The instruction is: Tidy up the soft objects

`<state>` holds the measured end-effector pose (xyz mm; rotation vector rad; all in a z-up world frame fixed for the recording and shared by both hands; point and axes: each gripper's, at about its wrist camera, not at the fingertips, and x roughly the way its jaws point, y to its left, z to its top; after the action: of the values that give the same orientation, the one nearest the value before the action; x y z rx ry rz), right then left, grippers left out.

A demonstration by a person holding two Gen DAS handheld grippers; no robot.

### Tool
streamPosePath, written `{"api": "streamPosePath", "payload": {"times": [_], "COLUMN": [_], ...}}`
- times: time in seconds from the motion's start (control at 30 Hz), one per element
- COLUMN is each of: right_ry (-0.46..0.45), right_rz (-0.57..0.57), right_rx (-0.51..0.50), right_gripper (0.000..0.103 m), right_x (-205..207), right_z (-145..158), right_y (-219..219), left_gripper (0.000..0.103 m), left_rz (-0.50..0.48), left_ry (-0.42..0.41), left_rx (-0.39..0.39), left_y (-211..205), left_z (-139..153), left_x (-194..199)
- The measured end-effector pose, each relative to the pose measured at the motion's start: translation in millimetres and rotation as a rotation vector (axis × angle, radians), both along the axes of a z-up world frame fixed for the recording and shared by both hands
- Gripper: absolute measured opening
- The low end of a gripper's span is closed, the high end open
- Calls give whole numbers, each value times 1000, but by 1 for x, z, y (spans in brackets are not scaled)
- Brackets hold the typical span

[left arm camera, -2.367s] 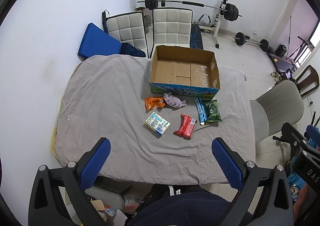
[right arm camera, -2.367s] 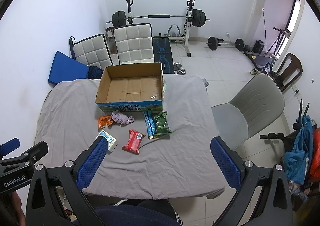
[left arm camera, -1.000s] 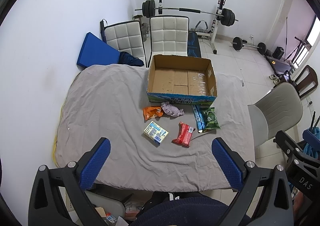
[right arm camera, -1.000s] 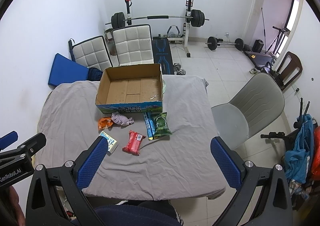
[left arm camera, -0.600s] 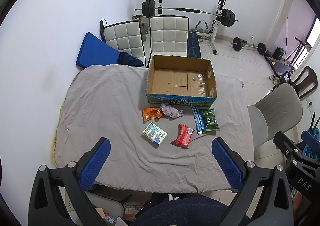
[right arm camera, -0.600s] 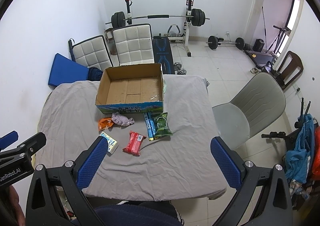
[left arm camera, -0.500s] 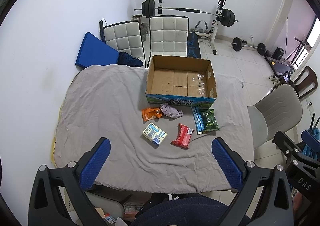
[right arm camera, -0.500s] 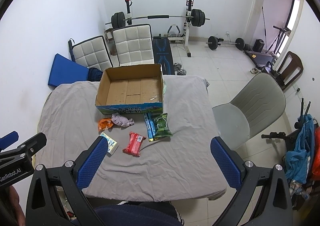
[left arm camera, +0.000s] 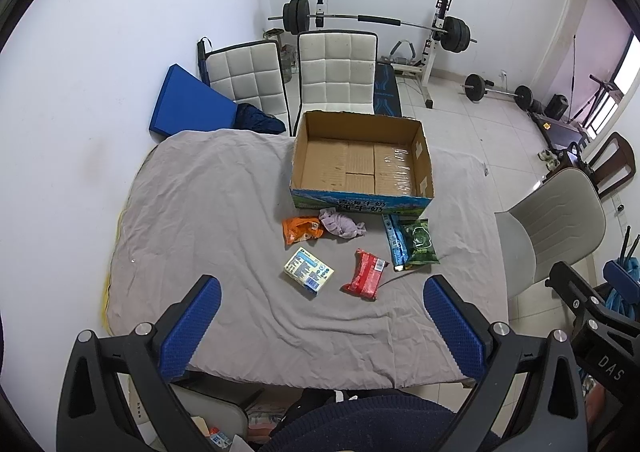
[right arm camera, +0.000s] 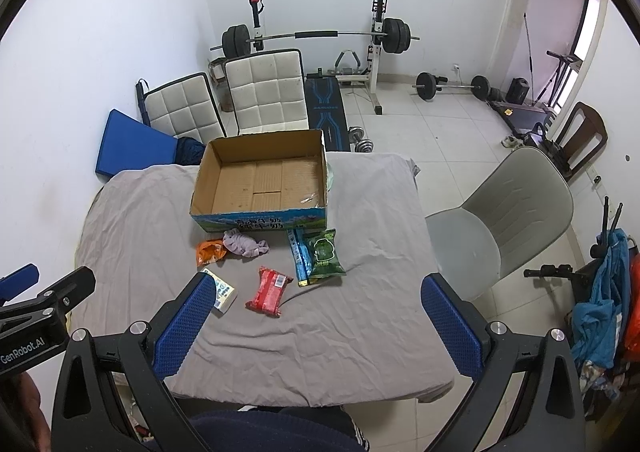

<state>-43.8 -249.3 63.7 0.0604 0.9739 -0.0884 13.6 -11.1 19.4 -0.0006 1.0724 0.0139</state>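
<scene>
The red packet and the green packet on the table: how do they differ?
The red packet is long and narrow and lies alone toward the near edge; the green packet is wider and lies closer to the box, touching a blue packet. The red one lies slanted, the green one nearly straight. Both lie flat on the grey cloth, outside the box, untouched.

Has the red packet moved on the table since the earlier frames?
No. The red packet lies in the same spot relative to the cardboard box; only the cameras shifted slightly.
</scene>
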Motion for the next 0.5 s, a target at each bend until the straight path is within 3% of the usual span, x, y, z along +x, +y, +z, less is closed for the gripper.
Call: {"api": "streamPosePath", "payload": {"times": [0.27, 0.5], "right_ry": [-1, 36], "right_rz": [1, -12], "right_rx": [2, 72], "right_gripper": [103, 103], "right_x": [1, 24], "right_z": [1, -20], "right_y": [-1, -16], "left_gripper": [103, 103], "left_rz": [-3, 26], "left_ry": [1, -3], "left_rx": [0, -5], "left_y": [-2, 4], "left_z": [-2, -30], "left_x": [5, 33]}}
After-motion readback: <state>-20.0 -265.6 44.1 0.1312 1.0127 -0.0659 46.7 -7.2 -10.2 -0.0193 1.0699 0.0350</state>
